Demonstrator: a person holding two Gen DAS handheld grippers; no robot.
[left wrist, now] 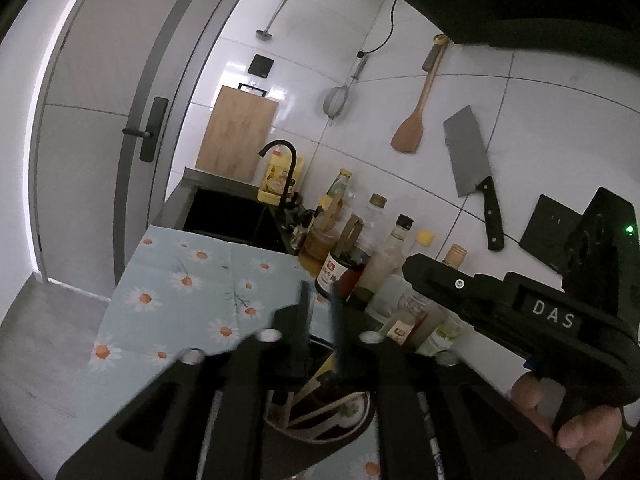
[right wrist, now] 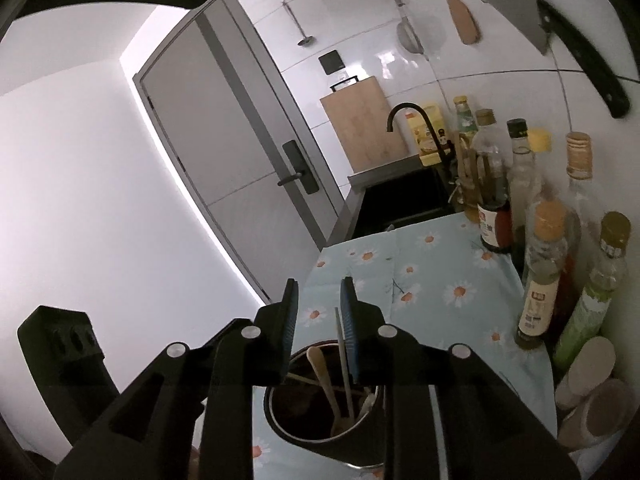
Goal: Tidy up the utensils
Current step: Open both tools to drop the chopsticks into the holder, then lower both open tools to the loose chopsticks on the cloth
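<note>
Looks nearly done: utensils [right wrist: 326,384] already sit in the holder [right wrist: 320,432], both grippers [right wrist: 318,312] [left wrist: 320,312] above it released, empty.

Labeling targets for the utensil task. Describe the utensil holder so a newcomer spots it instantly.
Find the daisy-print cloth covering the counter. At its near end, directly under the right gripper, stands the utensil holder, a dark round cup. Unlike the capped bottles along the wall, it is open-topped with handles sticking out.
</note>
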